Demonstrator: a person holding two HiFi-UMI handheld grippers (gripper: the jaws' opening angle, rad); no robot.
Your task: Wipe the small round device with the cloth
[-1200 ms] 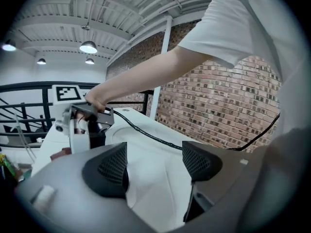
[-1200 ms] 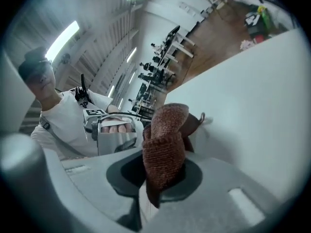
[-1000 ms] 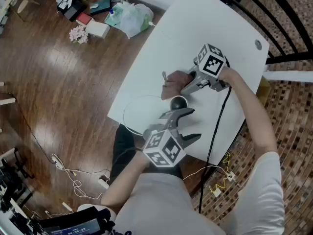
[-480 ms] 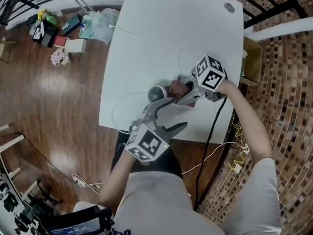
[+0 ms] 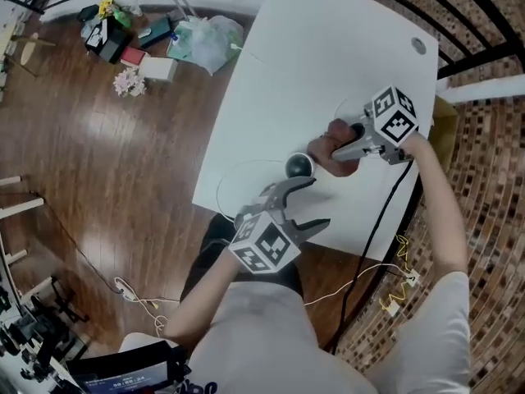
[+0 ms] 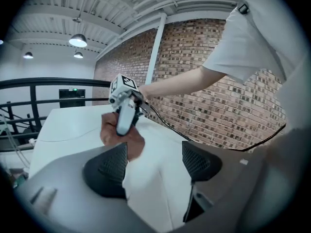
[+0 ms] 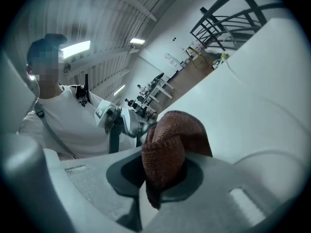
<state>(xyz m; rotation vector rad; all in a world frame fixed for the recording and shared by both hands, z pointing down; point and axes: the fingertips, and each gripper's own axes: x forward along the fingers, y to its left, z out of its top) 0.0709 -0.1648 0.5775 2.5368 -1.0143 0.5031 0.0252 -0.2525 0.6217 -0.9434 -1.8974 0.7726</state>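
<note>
Your right tongs point(image 5: 338, 143) pinch the cloth point(image 5: 322, 158) just beside the small round device point(image 5: 299, 167) on the bench point(image 5: 328, 48). Your left tongs point(image 5: 320, 201) stand spread, gripping nothing. Wipe now and the unsteadied device may skid toward the near edge.
</note>
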